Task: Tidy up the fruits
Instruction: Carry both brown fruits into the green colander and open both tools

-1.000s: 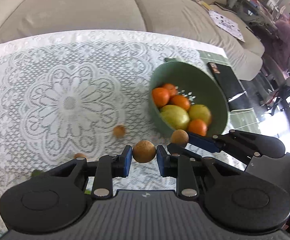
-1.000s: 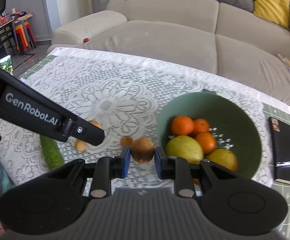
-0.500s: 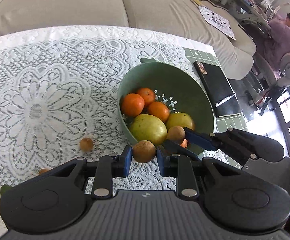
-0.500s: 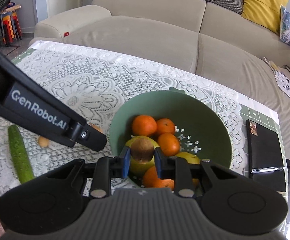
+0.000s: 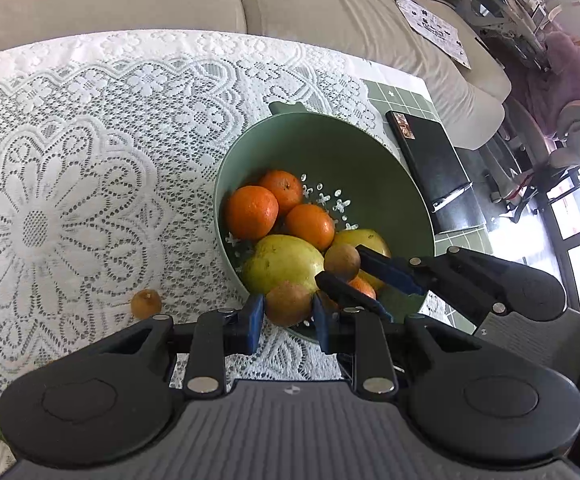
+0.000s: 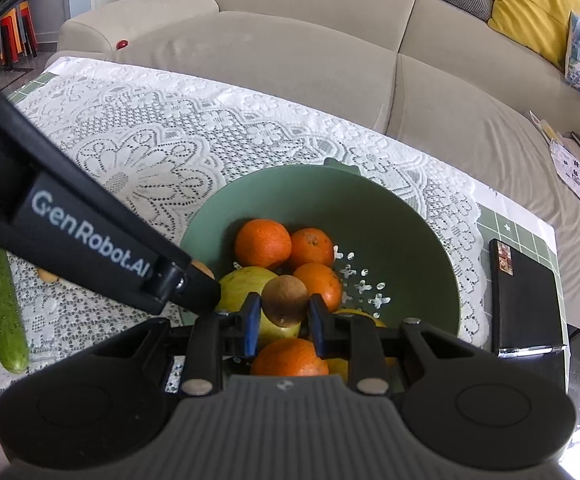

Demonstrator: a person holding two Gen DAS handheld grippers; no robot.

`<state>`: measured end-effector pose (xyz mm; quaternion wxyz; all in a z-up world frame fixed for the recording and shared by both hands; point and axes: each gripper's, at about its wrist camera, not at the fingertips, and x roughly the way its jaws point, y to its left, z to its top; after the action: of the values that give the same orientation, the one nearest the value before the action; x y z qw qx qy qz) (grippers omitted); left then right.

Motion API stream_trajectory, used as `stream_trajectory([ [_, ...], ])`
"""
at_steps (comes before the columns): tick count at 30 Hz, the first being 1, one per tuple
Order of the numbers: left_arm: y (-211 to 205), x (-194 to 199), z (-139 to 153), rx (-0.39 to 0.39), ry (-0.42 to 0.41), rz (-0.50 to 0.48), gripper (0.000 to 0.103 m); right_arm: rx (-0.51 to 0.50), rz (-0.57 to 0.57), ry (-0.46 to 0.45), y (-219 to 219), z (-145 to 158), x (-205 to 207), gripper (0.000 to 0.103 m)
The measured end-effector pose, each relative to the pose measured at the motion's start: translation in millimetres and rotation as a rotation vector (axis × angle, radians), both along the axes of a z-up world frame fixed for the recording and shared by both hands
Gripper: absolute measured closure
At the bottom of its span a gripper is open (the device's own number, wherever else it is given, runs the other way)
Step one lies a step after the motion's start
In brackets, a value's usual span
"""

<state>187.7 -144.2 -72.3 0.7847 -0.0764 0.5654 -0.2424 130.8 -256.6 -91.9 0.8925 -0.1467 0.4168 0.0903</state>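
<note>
Left gripper [image 5: 288,318] pinches our round, rough-skinned brown fruit [image 5: 289,303] between blue pads at the near rim of the smooth green bowl [image 5: 330,152] on the lace-covered bench [image 5: 70,160]. To its right, we clamp a second brown fruit [image 6: 284,301] in the right gripper [image 6: 284,322], over glossy oranges [image 6: 263,243] and a yellow-green pear [image 6: 246,284].

A home living room is shown: a beige sofa [image 6: 330,52] is seen at twelve o'clock behind a table covered by a white lace tablecloth [image 5: 70,168]. A yellow cushion [image 6: 534,12] is propped at two o'clock.
</note>
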Motion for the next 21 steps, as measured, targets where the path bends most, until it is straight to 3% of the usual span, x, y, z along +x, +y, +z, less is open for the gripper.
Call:
stream_trajectory([
  [21, -2, 18, -10, -0.023, 0.006, 0.017, 0.073, -0.001, -0.018, 0.027, -1, -6, 11, 0.080],
])
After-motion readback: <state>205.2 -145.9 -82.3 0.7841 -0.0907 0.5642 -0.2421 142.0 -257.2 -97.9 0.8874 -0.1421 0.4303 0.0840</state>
